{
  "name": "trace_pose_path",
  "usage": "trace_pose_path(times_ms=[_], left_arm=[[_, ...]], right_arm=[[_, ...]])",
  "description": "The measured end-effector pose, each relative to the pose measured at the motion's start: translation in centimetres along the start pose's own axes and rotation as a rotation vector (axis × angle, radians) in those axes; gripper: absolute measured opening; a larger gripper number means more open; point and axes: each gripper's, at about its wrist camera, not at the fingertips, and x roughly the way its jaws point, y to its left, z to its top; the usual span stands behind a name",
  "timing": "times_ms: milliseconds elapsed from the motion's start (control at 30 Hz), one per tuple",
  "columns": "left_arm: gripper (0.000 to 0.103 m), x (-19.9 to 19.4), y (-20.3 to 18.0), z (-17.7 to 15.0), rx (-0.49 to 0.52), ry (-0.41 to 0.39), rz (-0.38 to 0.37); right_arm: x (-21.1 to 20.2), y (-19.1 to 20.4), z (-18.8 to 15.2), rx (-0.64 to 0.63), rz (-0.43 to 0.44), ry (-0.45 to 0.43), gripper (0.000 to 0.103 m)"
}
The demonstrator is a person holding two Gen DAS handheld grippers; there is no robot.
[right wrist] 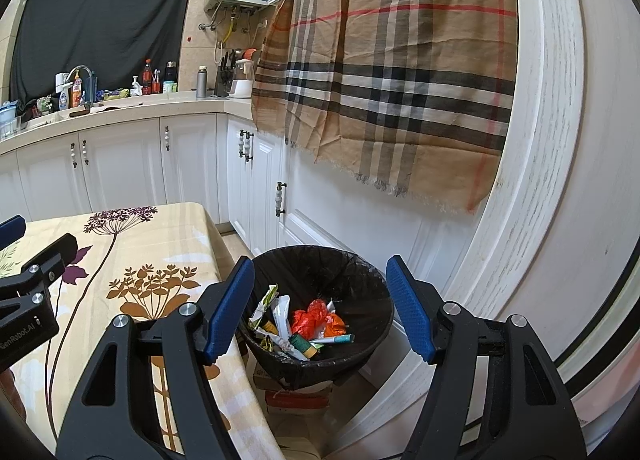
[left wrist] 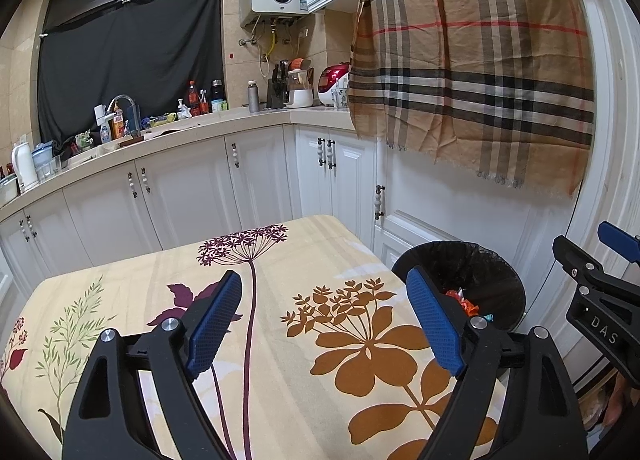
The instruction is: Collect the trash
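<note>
Two claws are seen spread and empty. From the left wrist, the left claw [left wrist: 326,324] is held over the bare floral-clothed surface [left wrist: 280,280]. From the right wrist, the right claw [right wrist: 320,308] hovers above the black-lined round bin [right wrist: 360,264], crumpled wrappers [right wrist: 304,320] already inside; collection looks nearly finished.

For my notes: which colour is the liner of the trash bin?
Black liner; right wrist view shows it best.
</note>
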Motion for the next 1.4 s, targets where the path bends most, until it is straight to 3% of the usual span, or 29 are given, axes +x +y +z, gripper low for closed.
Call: trace_pose_path(times_ms=[1133,1400], left_arm=[[0.086,0.21,-0.41,-0.31,0.007,-0.004,-0.032],[0.090,-0.36,-0.47,-0.42,0.030,-0.044,-0.006]], right_arm=[[-0.05,0.09,-0.04,-0.002,0.000,0.004,0.067],[-0.19,0.26,-0.37,-0.006,0.004,0.006,0.067]])
